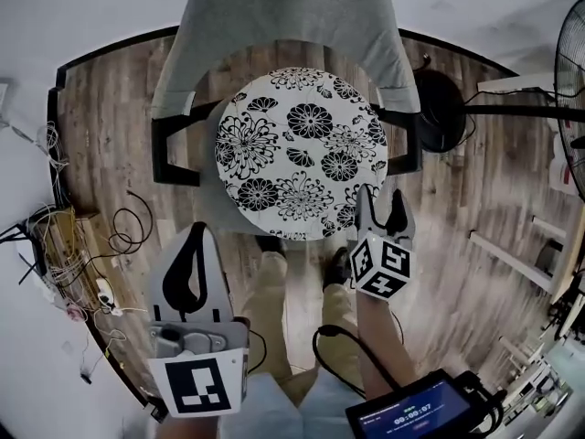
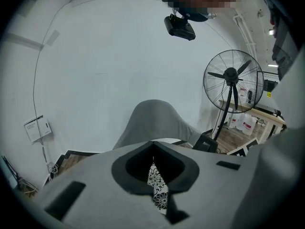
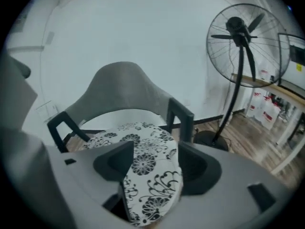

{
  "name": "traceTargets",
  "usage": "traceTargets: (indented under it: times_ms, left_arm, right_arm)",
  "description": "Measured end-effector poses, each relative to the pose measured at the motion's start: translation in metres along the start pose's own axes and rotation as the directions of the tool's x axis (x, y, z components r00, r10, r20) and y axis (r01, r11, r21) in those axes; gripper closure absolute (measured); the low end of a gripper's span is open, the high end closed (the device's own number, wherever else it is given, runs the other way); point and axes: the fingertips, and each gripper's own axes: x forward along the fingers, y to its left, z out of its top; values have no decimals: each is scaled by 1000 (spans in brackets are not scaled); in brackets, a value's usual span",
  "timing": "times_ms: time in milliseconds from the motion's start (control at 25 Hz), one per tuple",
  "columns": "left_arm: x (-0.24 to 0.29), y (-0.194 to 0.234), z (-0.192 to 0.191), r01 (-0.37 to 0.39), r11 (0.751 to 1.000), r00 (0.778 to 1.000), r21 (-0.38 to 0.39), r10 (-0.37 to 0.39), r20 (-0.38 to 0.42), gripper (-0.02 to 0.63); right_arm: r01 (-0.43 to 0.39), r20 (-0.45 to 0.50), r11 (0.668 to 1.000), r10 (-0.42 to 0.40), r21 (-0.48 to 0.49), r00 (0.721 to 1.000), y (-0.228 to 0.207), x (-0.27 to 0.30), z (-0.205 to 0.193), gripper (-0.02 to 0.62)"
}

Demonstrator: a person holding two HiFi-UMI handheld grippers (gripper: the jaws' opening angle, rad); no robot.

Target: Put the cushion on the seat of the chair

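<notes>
Cushion flat on chair (pattern up)

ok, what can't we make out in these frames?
Seat of the chair: head view, mostly under the cushion.
Cushion, left gripper view: only a sliver shows between the fingers of the left gripper.
Cushion's near rim, right gripper view: behind the fingers of the right gripper.
Screen digits: head view, too small.
Fan: head view, cut off by the right edge.
</notes>
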Motion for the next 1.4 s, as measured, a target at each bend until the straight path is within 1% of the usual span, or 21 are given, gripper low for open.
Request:
traceTargets:
  times_ms: [40, 80, 120, 200, 280, 360, 400, 440, 480, 520, 640, 680, 760, 840, 920, 960, 1000, 1120, 1200, 1320, 1400]
  left_arm:
    - [-1, 2, -1, -5, 1000, 1000, -6, 5, 2, 601]
    - [-2, 5, -2, -13, 1000, 1000, -14, 13, 1, 601]
    - [-4, 10, -4, -22, 1000, 1000, -21, 22, -2, 601]
    - [-8, 21, -10, -42, 998, 999, -35, 42, -7, 601]
    - [-11, 35, -17, -62, 997, 998, -51, 62, -13, 601]
    - [-13, 49, -26, -79, 995, 997, -66, 78, -14, 601]
    - [-14, 58, -28, -87, 994, 996, -74, 86, -4, 601]
    - [-15, 68, -30, -98, 992, 995, -80, 99, 8, 601]
    - [-16, 80, -36, -117, 990, 993, -83, 118, 6, 601]
    - [-18, 92, -44, -141, 986, 990, -85, 141, -11, 601]
    - [-24, 120, -65, -194, 977, 980, -92, 189, -56, 601]
    - [-25, 126, -70, -202, 975, 978, -96, 197, -64, 601]
    - [-27, 134, -80, -214, 971, 975, -106, 207, -77, 601]
    - [-29, 140, -88, -223, 968, 973, -114, 214, -88, 601]
    - [-31, 144, -94, -230, 966, 971, -120, 219, -97, 601]
    - [-33, 146, -96, -234, 964, 970, -123, 223, -100, 601]
    - [-35, 148, -97, -239, 963, 969, -127, 227, -103, 601]
    - [-39, 153, -94, -251, 959, 966, -134, 239, -98, 601]
    - [-40, 154, -90, -257, 957, 965, -133, 246, -91, 601]
    - [-43, 150, -83, -261, 957, 964, -127, 252, -80, 601]
    - [-47, 148, -81, -258, 958, 965, -121, 250, -77, 601]
  right_arm:
    - [-64, 1, 996, 64, -55, 998, 20, -3, 1, 304]
    - [-148, -13, 982, 147, -117, 989, 46, -4, 1, 307]
    - [-235, -40, 956, 231, -174, 972, 74, -5, -2, 324]
    - [-372, -100, 892, 359, -257, 928, 126, -6, -11, 339]
    - [-467, -153, 818, 441, -337, 884, 174, -5, -22, 361]
    - [-537, -222, 727, 491, -427, 842, 217, -3, -41, 375]
    - [-563, -261, 683, 502, -465, 825, 234, -1, -53, 390]
    - [-584, -297, 646, 506, -491, 810, 250, 2, -66, 390]
    - [-602, -327, 619, 508, -505, 797, 263, 6, -79, 390]
    - [-617, -355, 598, 507, -512, 786, 273, 10, -92, 393]
    - [-645, -429, 551, 482, -530, 764, 293, 24, -130, 391]
    - [-646, -451, 540, 462, -540, 763, 295, 29, -142, 391]
    - [-628, -482, 532, 404, -568, 778, 293, 39, -161, 396]
    - [-600, -487, 538, 354, -593, 799, 289, 48, -170, 465]
    - [-577, -471, 549, 337, -604, 815, 289, 50, -167, 484]
    - [-564, -456, 555, 336, -612, 824, 291, 49, -162, 535]
    - [-556, -441, 559, 340, -615, 830, 293, 47, -157, 571]
    - [-562, -420, 573, 373, -597, 827, 308, 45, -142, 571]
    - [-567, -409, 574, 393, -590, 824, 319, 47, -135, 569]
    - [-576, -393, 568, 421, -588, 817, 332, 50, -128, 569]
    - [-600, -394, 558, 454, -574, 799, 342, 48, -126, 568]
